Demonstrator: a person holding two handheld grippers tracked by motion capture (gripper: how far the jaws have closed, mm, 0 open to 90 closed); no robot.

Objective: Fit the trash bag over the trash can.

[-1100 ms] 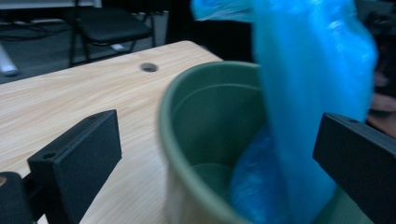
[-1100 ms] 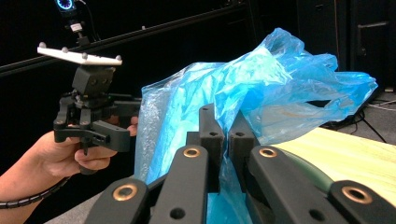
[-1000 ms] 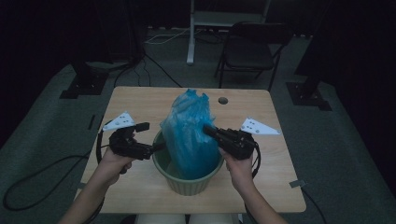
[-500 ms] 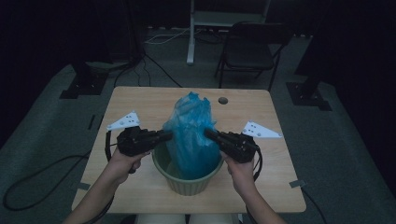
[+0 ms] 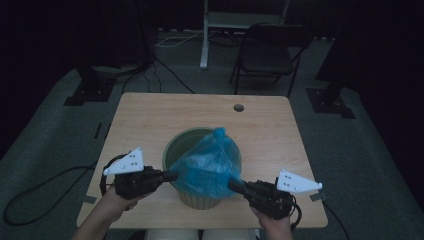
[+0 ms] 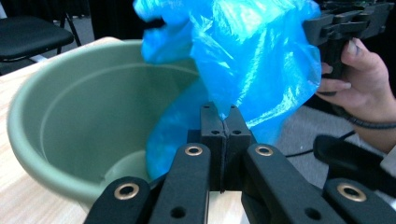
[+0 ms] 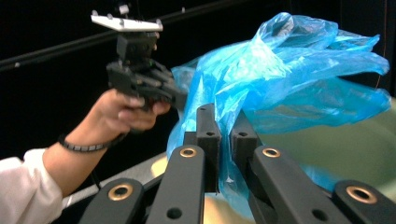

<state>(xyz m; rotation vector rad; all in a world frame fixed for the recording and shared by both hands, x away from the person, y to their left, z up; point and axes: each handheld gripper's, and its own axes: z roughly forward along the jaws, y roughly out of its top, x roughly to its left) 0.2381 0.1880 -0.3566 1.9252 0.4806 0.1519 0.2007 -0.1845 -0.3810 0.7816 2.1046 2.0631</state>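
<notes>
A green plastic bin [image 5: 175,145] stands on the near half of the wooden table [image 5: 150,120]. A blue plastic bag [image 5: 210,167] hangs in it and over its near rim, stretched between the two grippers. My left gripper [image 5: 172,176] is at the bin's left and is shut on the bag's edge; in the left gripper view the jaws [image 6: 225,112] meet on the blue film [image 6: 252,51] beside the bin wall [image 6: 70,126]. My right gripper [image 5: 234,185] pinches the bag's other side, with film caught between its jaws [image 7: 223,116]. The bag [image 7: 289,70] billows above them.
The table has a small round hole [image 5: 238,107] near its far edge. Behind it stand a folding chair [image 5: 270,55] and a white post [image 5: 204,35]. Cables [image 5: 40,190] and stand bases [image 5: 82,92] lie on the grey floor around the table.
Both hands have moved toward the table's near edge and apart. The bag, which stood tall over the bin, now sits lower and is pulled wide between the grippers.
</notes>
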